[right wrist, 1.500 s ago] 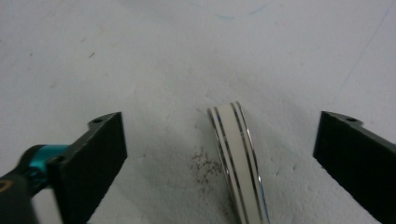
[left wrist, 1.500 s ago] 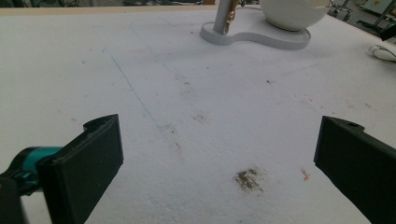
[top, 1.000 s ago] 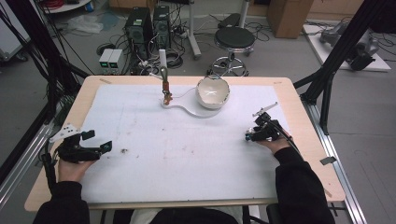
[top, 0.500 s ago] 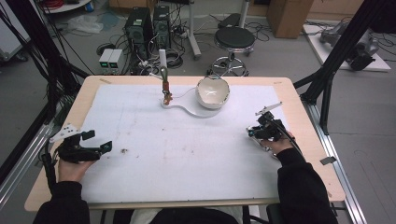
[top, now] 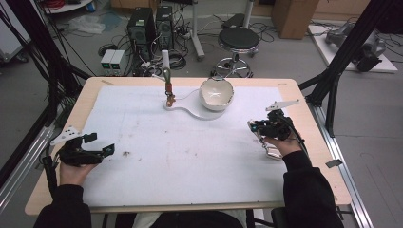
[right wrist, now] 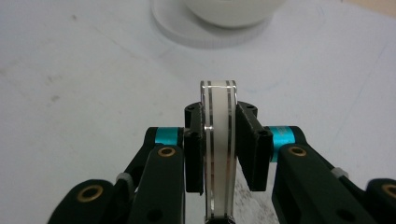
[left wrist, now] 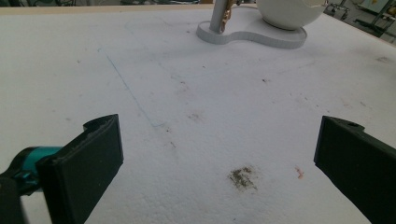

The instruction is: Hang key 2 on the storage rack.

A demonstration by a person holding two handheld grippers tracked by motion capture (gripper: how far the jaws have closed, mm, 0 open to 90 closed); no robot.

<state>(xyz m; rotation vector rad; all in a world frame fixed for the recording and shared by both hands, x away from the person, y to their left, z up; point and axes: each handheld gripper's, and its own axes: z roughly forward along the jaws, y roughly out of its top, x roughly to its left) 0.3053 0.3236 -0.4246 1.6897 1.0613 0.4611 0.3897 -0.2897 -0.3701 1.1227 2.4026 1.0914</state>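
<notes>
Currently the right hand-held gripper pinches a white, silver-striped handle, apparently a spoon's, edgewise for a firm carry, while the left hand-held gripper rests spread near the counter edge.

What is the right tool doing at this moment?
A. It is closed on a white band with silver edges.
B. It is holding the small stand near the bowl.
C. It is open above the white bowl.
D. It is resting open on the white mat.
A: in the right gripper view the right tool has both pads pressed against the white band, which stands on edge between them.
</notes>
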